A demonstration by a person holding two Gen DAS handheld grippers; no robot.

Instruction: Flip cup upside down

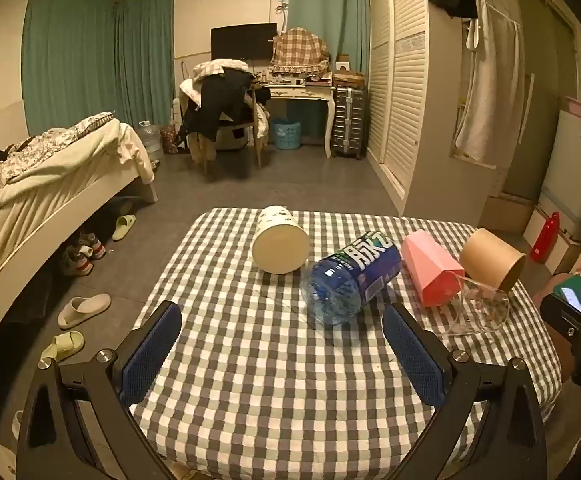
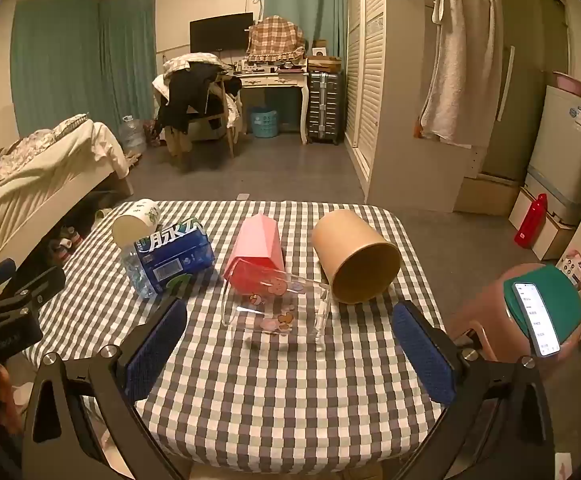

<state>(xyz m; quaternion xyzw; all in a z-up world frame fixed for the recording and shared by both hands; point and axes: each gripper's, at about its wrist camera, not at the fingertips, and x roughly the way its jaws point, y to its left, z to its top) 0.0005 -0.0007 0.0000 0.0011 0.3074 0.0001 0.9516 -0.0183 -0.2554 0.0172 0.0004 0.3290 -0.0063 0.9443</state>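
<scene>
Only through the left wrist camera: caught pale slippers (image 1: pixel 84 310) on the floor at 9 o'clock, beside the bed (image 1: pixel 50 184). Only through the right wrist camera: caught a lit phone (image 2: pixel 536 318) on a green-topped pink stool (image 2: pixel 486 320) at 3 o'clock. Found the red bottle (image 2: pixel 530 220) on the floor at 2 o'clock in both views.

Counted four cups and one bottle on the grey-and-white checked tablecloth (image 1: pixel 270 380), all tipped on their sides, none turned upside down yet:
- white printed paper cup (image 1: pixel 280 240), at 12 o'clock from the left wrist, base toward the camera, apart from the others in that view.
- blue-labelled clear plastic water bottle (image 1: pixel 350 280), at 1 o'clock, just beside it.
- pink faceted cup (image 1: pixel 430 266), further toward 2 o'clock.
- brown cardboard cup (image 1: pixel 492 260), at 2 o'clock, near the far right edge of the table.
- clear glass cup with cartoon prints (image 2: pixel 276 308), dead ahead at 12 o'clock from the right wrist, touching or overlapping the pink one behind it, with the brown one's open mouth just beside it at 1 o'clock.

Held the left gripper (image 1: pixel 282 312) spread wide over bare cloth, gripping nothing. Held the right gripper (image 2: pixel 290 308) likewise spread, blue pads (image 2: pixel 158 344) short of the glass cup and off it.
</scene>
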